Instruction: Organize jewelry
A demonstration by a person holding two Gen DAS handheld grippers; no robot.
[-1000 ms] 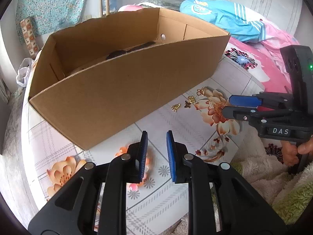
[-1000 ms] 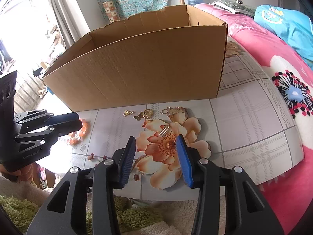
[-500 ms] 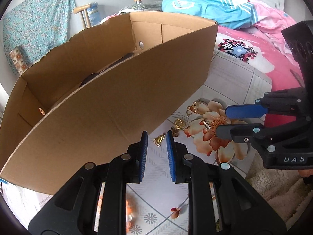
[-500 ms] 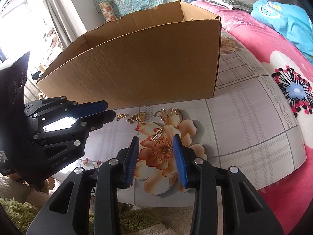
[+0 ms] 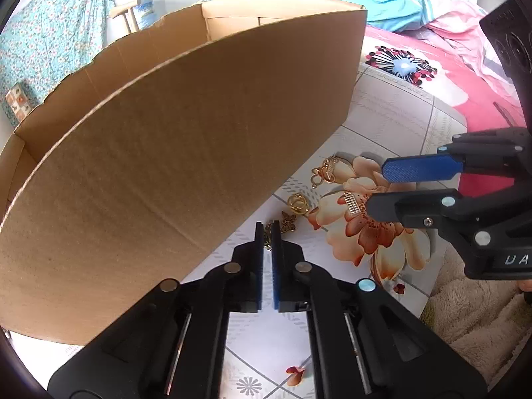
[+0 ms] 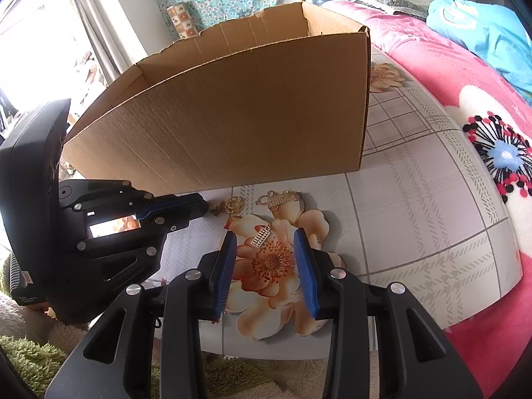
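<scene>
Several small gold charms lie on the flower-print tabletop (image 6: 415, 232) in front of a big open cardboard box (image 6: 249, 116). My left gripper (image 5: 267, 226) is shut on a small gold charm (image 5: 267, 241) at its tips, close to the box wall (image 5: 199, 149). Beside it lie a butterfly charm (image 5: 288, 224), a round charm (image 5: 297, 201) and a clasp piece (image 5: 326, 171). My right gripper (image 6: 265, 232) stands open over the printed flower, and a rectangular gold charm (image 6: 261, 236) lies between its tips without touching the pads. From the right wrist view, the left gripper (image 6: 199, 204) points in from the left.
A pink flowered bedspread (image 6: 449, 66) and a blue garment (image 6: 482, 26) lie to the right of the table. Fluffy rugs (image 5: 482, 316) cover the floor below the table's front edge. Orange beads (image 6: 124, 222) show behind the left gripper.
The left gripper moved right along the box front to the gold charms and shut its jaws on the small one. The right gripper's jaws narrowed slightly; it barely moved.
</scene>
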